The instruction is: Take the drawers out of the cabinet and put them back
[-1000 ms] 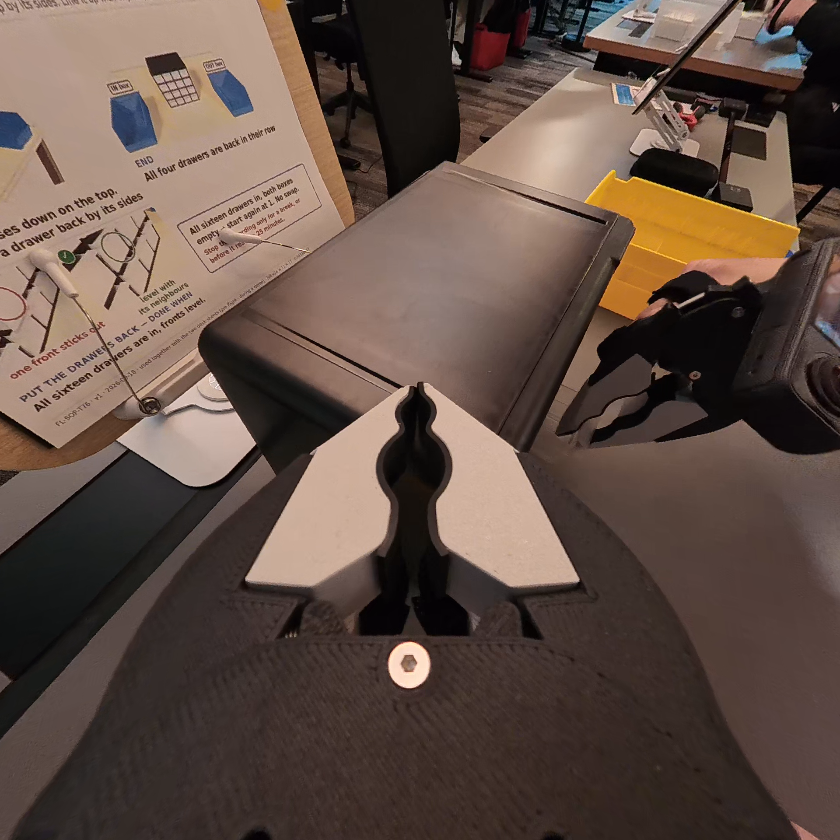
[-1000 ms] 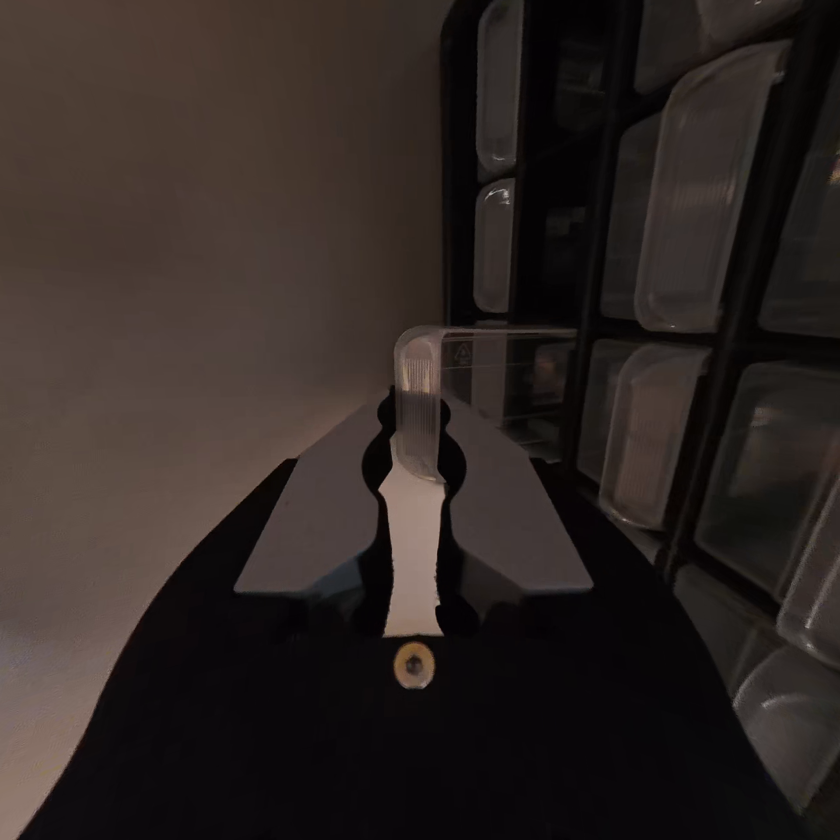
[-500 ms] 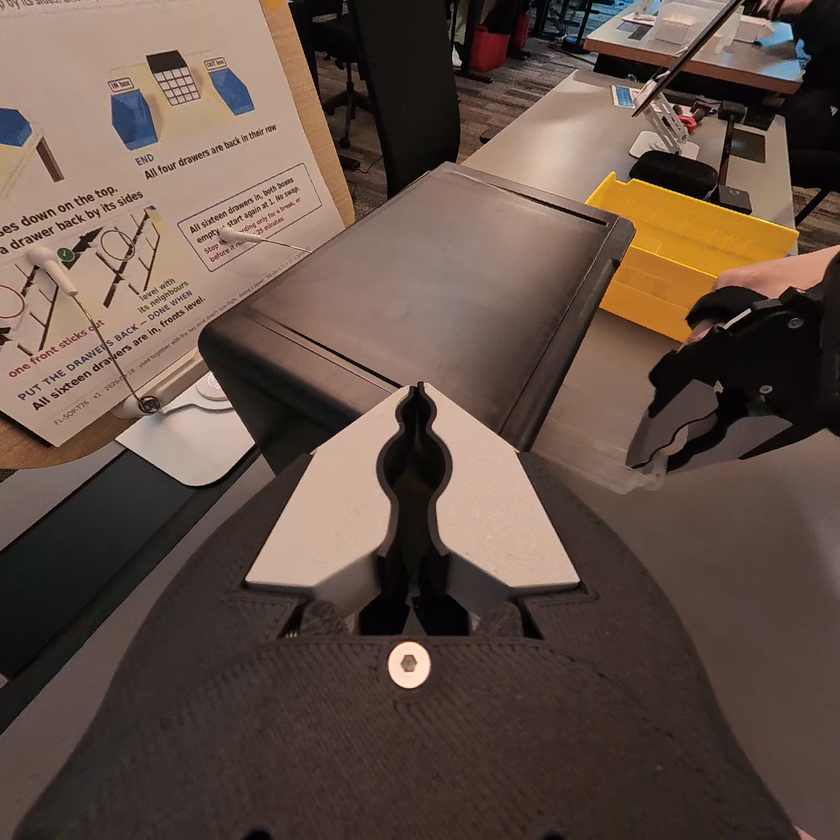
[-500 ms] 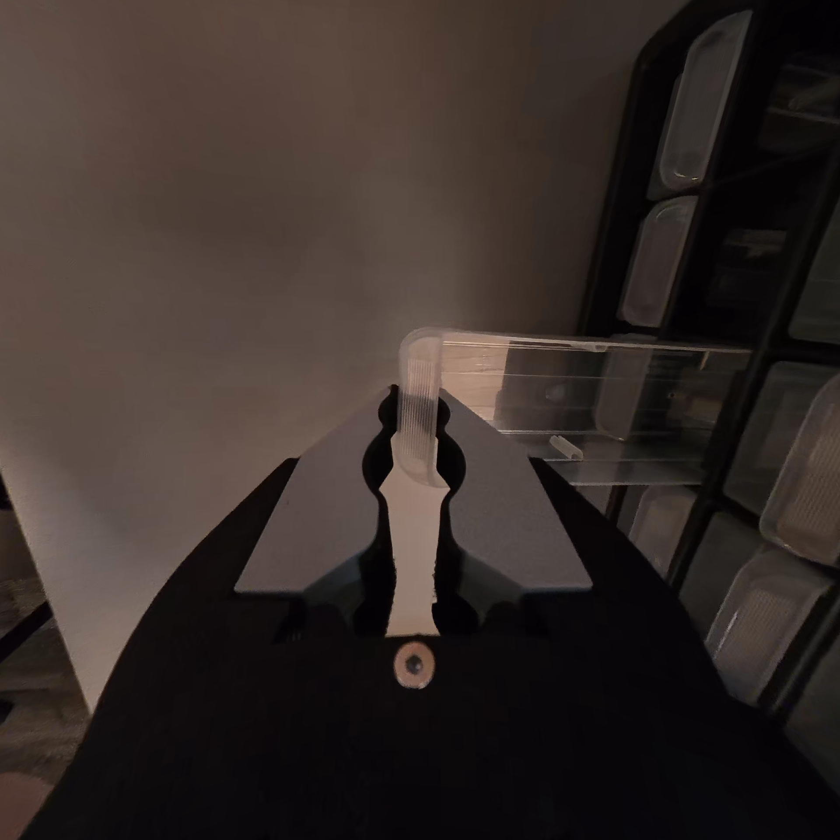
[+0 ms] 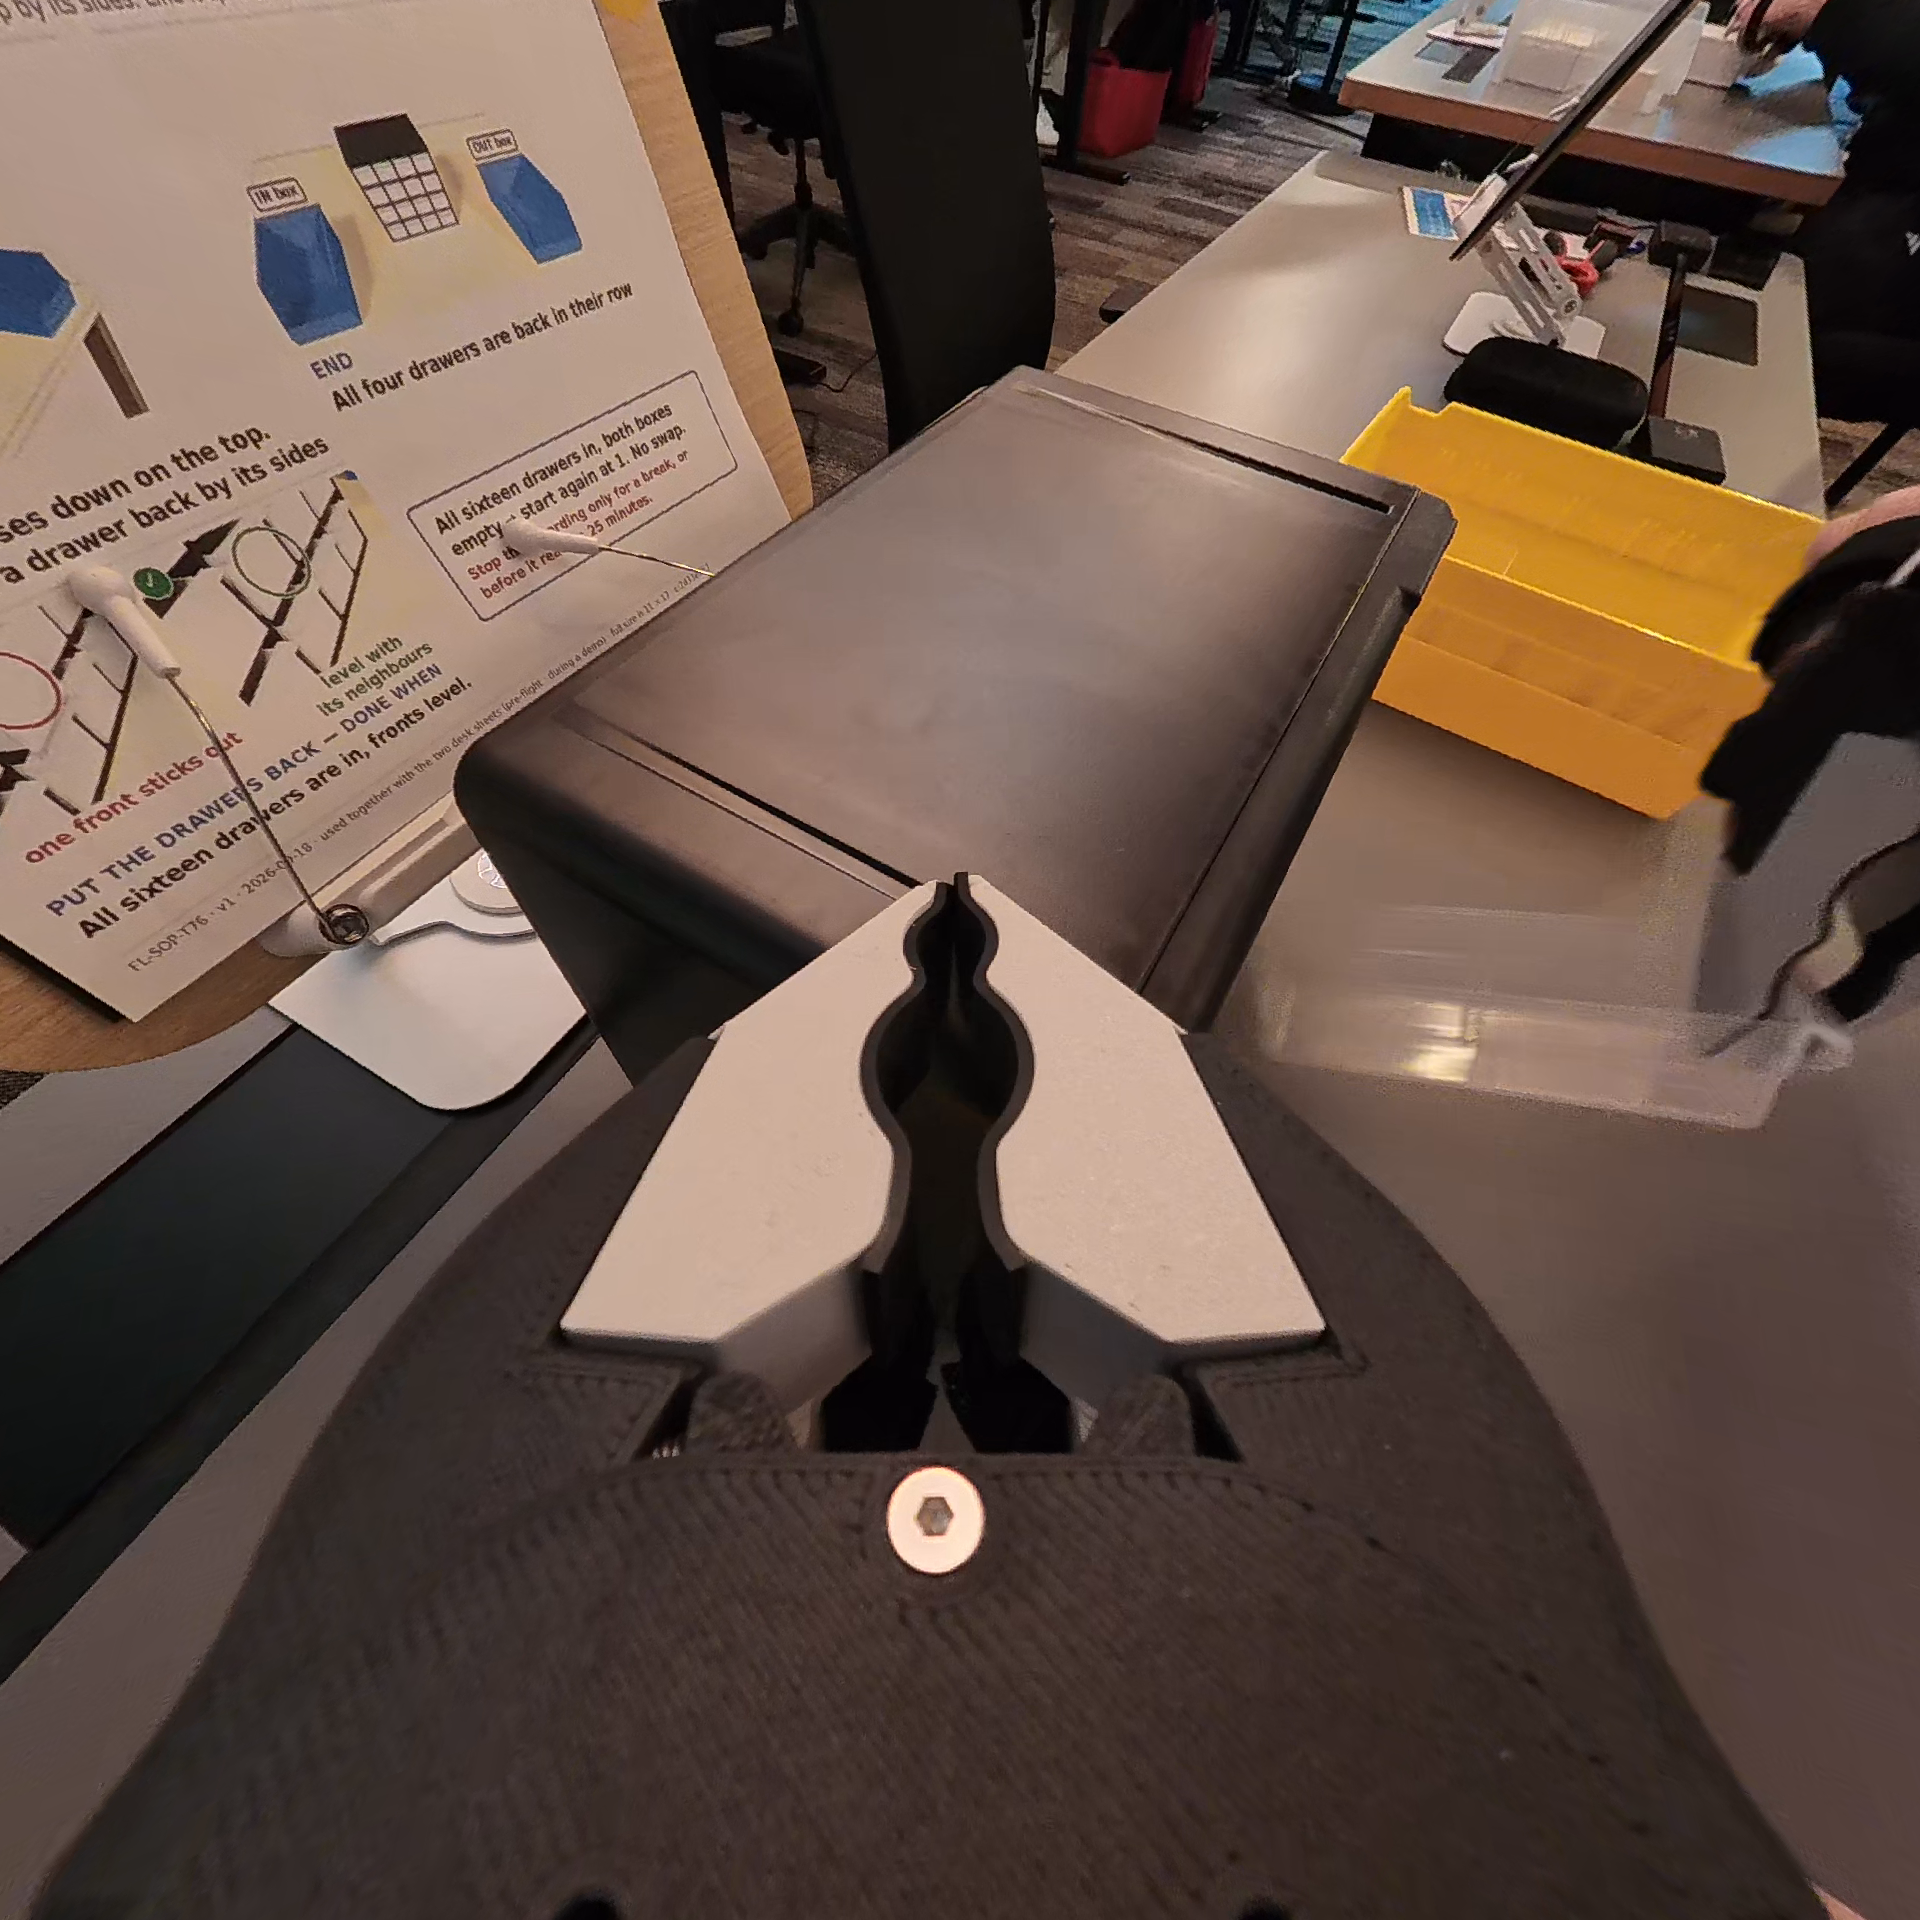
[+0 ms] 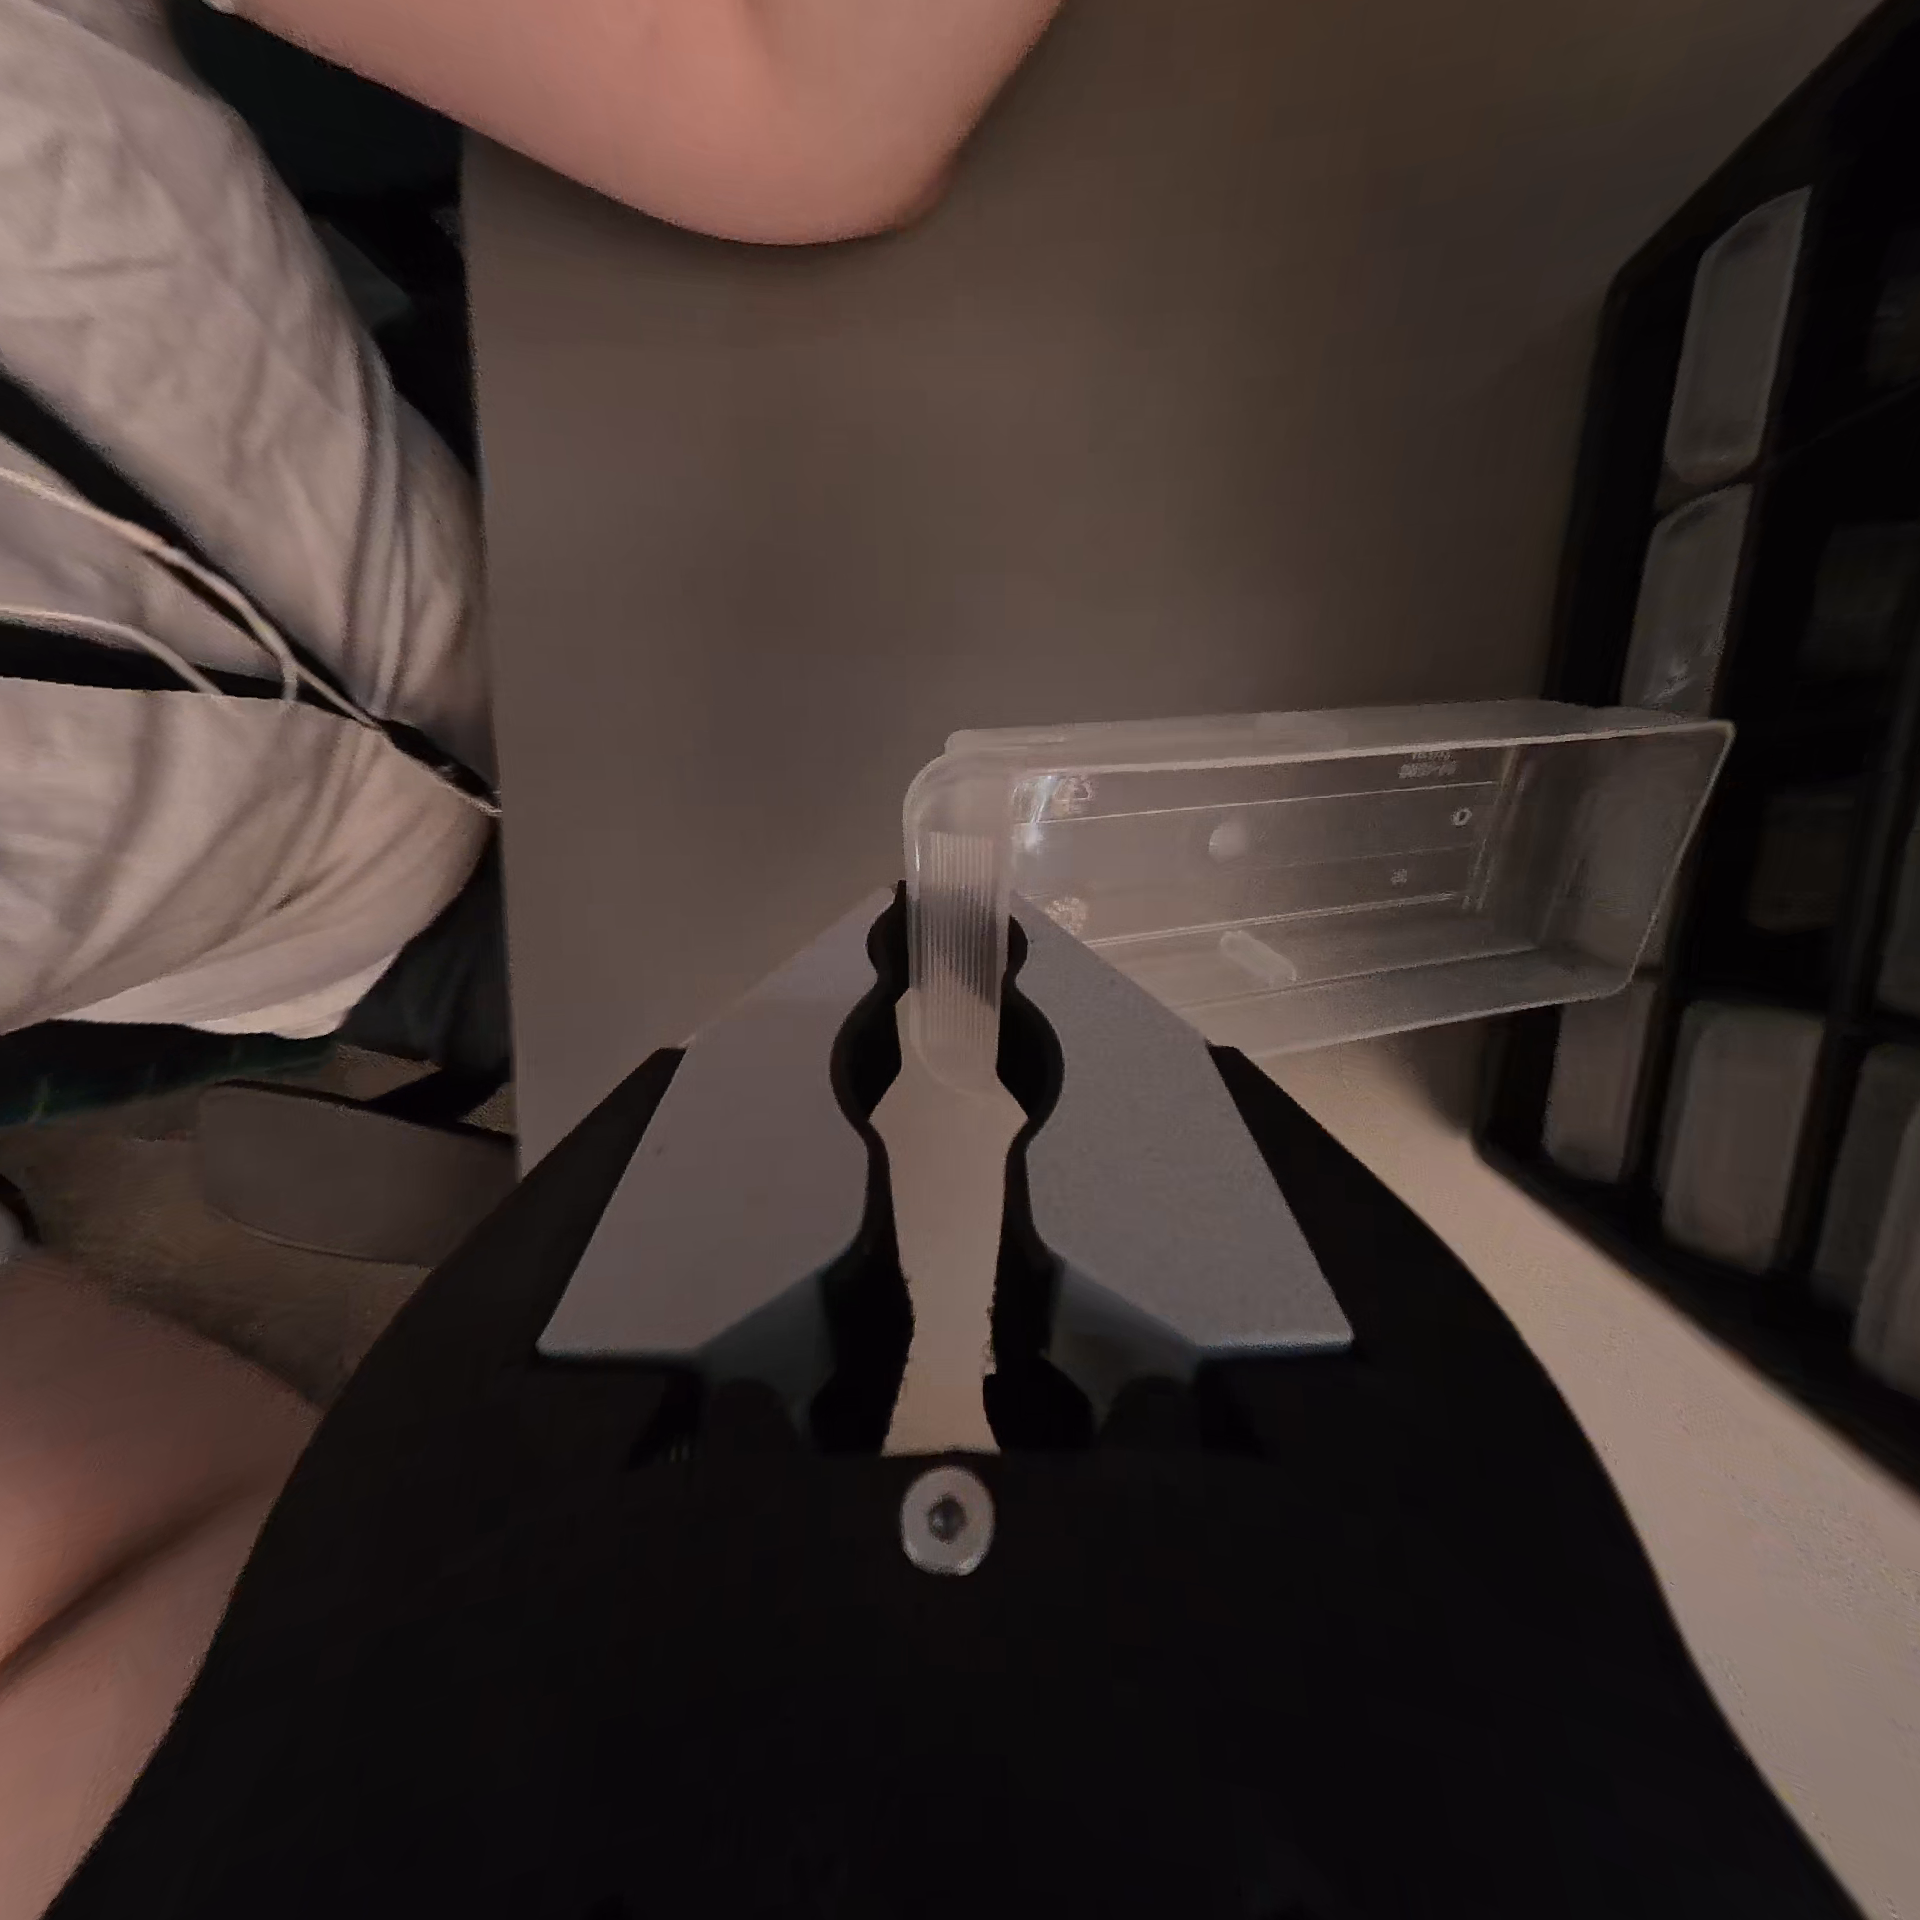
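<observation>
Left wrist view: the left gripper (image 5: 958, 885) points forward over the grey table (image 5: 1558, 1299) at the near end of the black cabinet (image 5: 977, 644), seen here from above and behind. Its grey fingers (image 5: 769, 1174) meet at the tips and nothing lies between them. The gripper is held level and low, its tips just short of the cabinet's near edge. To the right, the right gripper (image 5: 1766, 1023) enters from the right edge, angled down toward the table. It grips one end of a clear drawer (image 5: 1507, 1023), which is motion-blurred and extends left toward the cabinet's near right corner; whether it touches the table cannot be determined. A yellow bin (image 5: 1558, 623) sits on the table beyond, right of the cabinet. An instruction sheet (image 5: 312, 436) stands on a board to the left, beside the cabinet. Right wrist view: the right gripper (image 6: 956, 914) is clamped on the ribbed front tab of the clear drawer (image 6: 1351, 883). The drawer appears fully clear of the cabinet (image 6: 1766, 831) and extends right from the fingertips, lying on its side with its open face toward the camera. Its far end sits in front of the cabinet's front grid, where other clear drawers (image 6: 1725, 343) sit in their slots. The table (image 6: 1039, 468) fills the background. A person's forearm (image 6: 675, 114) crosses the top left, above a light garment (image 6: 208, 623) at the left edge.
</observation>
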Tool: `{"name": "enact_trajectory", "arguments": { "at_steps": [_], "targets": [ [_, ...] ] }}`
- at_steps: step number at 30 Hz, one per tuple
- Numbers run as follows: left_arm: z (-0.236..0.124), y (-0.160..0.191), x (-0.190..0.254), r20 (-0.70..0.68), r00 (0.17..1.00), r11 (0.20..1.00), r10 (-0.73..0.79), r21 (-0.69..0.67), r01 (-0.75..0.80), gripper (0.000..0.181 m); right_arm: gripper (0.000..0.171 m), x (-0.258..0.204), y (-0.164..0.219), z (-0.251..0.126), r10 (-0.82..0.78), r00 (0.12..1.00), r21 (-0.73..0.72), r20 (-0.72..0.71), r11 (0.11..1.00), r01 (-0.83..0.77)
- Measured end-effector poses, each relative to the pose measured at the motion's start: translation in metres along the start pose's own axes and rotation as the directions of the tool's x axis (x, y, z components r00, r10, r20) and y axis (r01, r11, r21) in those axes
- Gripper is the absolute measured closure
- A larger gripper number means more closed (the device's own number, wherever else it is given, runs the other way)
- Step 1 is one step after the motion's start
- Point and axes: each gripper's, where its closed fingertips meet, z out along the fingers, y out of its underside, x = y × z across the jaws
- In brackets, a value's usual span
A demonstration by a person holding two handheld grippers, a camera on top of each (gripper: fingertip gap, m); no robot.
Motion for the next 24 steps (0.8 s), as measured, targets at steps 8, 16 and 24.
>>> {"name": "enact_trajectory", "arguments": {
  "at_steps": [8, 16, 24],
  "targets": [
    [0.000, 0.000, 0.000, -0.018, 1.000, 1.000, -0.005, 0.013, 0.005, 0.181, 0.161, -0.008, 0.135, -0.160, 0.450, 0.646, 0.182, -0.616, 0.880, -0.439],
    [0.000, 0.000, 0.000, -0.021, 1.000, 1.000, -0.003, 0.014, 0.003, 0.181, 0.161, 0.000, 0.314, -0.114, 0.835, 0.264, 0.231, -0.483, 0.413, -0.881],
    [0.000, 0.000, 0.000, -0.012, 1.000, 1.000, 0.001, 0.006, -0.001, 0.181, 0.161, 0.034, 0.361, -0.054, 0.873, 0.184, 0.209, -0.452, 0.304, -0.929]
  ]
}}
